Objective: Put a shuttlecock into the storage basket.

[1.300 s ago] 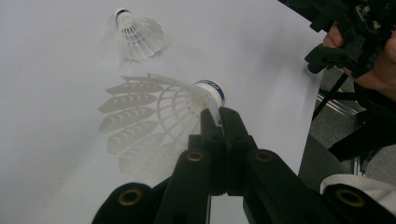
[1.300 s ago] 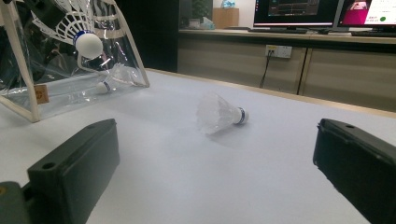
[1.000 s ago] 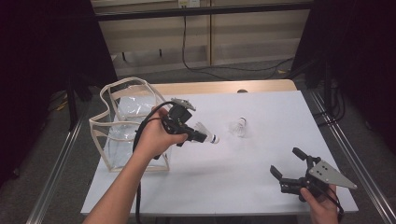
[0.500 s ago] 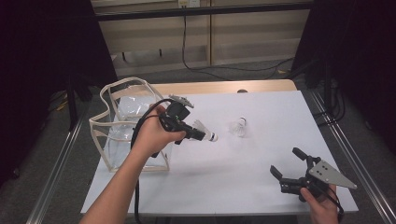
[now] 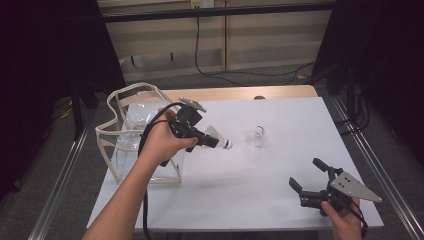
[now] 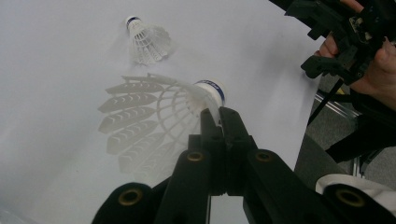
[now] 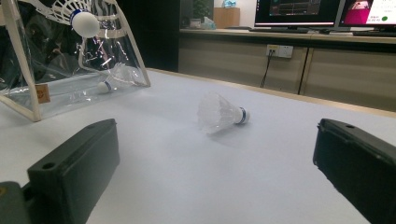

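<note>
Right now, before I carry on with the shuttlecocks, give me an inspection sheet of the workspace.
Surface: white table top, flat and dry-looking, with a wooden strip along its far edge.
Job's things: held shuttlecock pinched by its skirt edge; loose shuttlecock lying on its side mid-table; clear bag with cream trim standing open at the table's left, one shuttlecock inside.
Clutter: nothing seen.
Grippers: left gripper shut on the held shuttlecock beside the bag; right gripper open, low near the table's front right corner, jaws aimed at the loose shuttlecock.
Cables: left gripper's black cable loops under the forearm.
Surroundings: metal frame rails, dark curtains, floor cables, monitors behind.
</note>
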{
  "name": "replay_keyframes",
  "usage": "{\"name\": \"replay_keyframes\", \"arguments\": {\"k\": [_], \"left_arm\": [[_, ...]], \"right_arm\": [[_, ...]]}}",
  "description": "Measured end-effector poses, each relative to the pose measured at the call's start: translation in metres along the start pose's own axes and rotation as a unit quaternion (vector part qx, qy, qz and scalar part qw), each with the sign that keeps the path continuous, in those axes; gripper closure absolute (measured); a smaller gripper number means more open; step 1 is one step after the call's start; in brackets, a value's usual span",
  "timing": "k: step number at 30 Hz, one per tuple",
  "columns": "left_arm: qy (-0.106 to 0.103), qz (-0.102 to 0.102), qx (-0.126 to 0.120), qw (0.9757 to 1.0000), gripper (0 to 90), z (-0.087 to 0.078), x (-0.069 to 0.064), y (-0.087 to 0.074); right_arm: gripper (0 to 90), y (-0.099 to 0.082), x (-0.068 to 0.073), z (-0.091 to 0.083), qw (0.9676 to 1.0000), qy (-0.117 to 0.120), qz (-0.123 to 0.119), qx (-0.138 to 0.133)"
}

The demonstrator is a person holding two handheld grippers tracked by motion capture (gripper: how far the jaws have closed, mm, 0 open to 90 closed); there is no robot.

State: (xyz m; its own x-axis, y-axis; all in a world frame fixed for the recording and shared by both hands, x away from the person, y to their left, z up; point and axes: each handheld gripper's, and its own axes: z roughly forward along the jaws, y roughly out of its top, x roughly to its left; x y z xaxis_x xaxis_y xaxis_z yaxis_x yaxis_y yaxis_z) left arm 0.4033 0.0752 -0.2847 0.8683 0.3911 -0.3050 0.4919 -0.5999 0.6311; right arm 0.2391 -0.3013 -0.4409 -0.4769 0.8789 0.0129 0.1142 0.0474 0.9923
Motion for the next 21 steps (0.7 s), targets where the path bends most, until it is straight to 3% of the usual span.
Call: {"name": "replay_keyframes", "arguments": {"k": [5, 21], "left_arm": [[0.01, -0.002, 0.002, 0.9999, 90.0, -0.004, 0.001, 0.001], [0.009, -0.004, -0.006, 0.9999, 90.0, -0.015, 0.003, 0.006]], "right_arm": [[0.2, 0.0, 0.0, 0.0, 1.0, 0.001, 0.0, -0.001], [0.2, 0.0, 0.001, 0.0, 1.0, 0.001, 0.001, 0.0]]}}
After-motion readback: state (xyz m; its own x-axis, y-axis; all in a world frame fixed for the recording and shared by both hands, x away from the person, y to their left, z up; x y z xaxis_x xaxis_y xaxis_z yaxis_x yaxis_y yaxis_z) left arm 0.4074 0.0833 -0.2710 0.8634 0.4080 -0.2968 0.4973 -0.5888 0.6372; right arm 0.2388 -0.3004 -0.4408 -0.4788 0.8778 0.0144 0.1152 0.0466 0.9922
